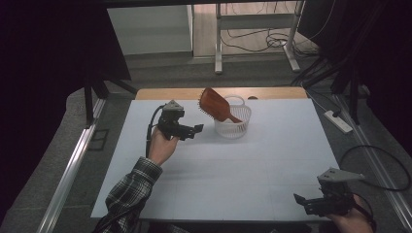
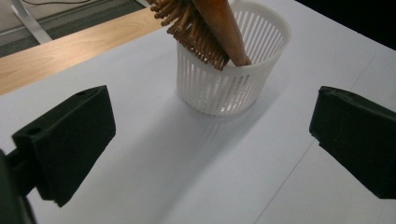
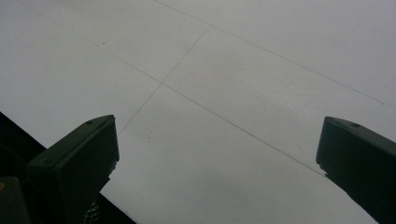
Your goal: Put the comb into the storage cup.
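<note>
A brown wooden hairbrush (image 1: 215, 105) stands tilted in a white slotted basket (image 1: 233, 127) at the back middle of the white table, handle down, bristled head leaning out to the left. In the left gripper view the hairbrush (image 2: 212, 28) and basket (image 2: 224, 88) lie straight ahead. My left gripper (image 1: 194, 130) hovers just left of the basket, open and holding nothing; its jaws stand wide apart (image 2: 212, 144). My right gripper (image 1: 303, 201) rests near the front right corner of the table, open, with bare table between its jaws (image 3: 217, 158).
The white table top (image 1: 228, 170) has a wooden strip (image 1: 165, 93) along its far edge. Beyond it stand metal desk legs (image 1: 218, 53) and loose cables on the floor. A power strip (image 1: 338, 121) lies on the floor to the right. A metal rail (image 1: 73, 165) runs along the left.
</note>
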Demonstrator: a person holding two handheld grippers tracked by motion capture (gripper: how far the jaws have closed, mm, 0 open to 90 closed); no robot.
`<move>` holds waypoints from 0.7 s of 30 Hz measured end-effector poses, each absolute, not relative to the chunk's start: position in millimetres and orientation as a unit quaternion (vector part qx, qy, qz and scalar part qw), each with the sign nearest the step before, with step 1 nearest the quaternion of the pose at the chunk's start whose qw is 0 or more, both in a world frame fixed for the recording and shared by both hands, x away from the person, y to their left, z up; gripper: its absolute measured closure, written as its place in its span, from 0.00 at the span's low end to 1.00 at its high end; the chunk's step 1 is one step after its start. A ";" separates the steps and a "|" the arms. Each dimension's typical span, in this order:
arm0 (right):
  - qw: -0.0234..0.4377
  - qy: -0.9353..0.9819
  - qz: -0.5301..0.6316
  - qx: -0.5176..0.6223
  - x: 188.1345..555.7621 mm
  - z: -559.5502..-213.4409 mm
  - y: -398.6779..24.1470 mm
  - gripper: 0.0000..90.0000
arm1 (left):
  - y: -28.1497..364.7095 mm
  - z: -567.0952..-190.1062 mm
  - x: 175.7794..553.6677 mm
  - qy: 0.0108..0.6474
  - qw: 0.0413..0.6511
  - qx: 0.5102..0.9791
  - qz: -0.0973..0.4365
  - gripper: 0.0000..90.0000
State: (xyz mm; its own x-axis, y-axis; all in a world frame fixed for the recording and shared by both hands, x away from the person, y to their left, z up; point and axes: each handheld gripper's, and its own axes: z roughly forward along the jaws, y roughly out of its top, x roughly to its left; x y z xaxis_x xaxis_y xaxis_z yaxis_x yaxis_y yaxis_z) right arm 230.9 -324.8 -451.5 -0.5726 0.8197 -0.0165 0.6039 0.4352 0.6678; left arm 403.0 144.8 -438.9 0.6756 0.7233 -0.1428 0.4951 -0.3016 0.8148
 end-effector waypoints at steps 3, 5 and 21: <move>0.172 0.829 0.314 0.429 230.8 -451.4 -325.0 0.00 | 144.9 -440.0 401.6 0.378 0.452 0.799 0.123 0.00; 0.172 0.829 0.314 0.430 230.8 -451.4 -325.0 0.00 | 144.5 -440.7 400.9 0.376 0.451 0.800 0.123 0.00; 0.170 0.829 0.316 0.429 230.9 -451.4 -325.3 0.00 | 146.4 -447.3 391.7 0.371 0.449 0.804 0.120 0.00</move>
State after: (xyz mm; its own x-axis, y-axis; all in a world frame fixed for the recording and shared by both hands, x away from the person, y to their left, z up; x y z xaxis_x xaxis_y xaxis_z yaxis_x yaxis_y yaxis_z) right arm 230.9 -325.3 -451.4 -0.5734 0.8192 -0.0111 0.6043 0.4321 0.6694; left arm 391.7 146.4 -447.3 0.6958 0.7045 -0.1396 0.4890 -0.3223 0.8106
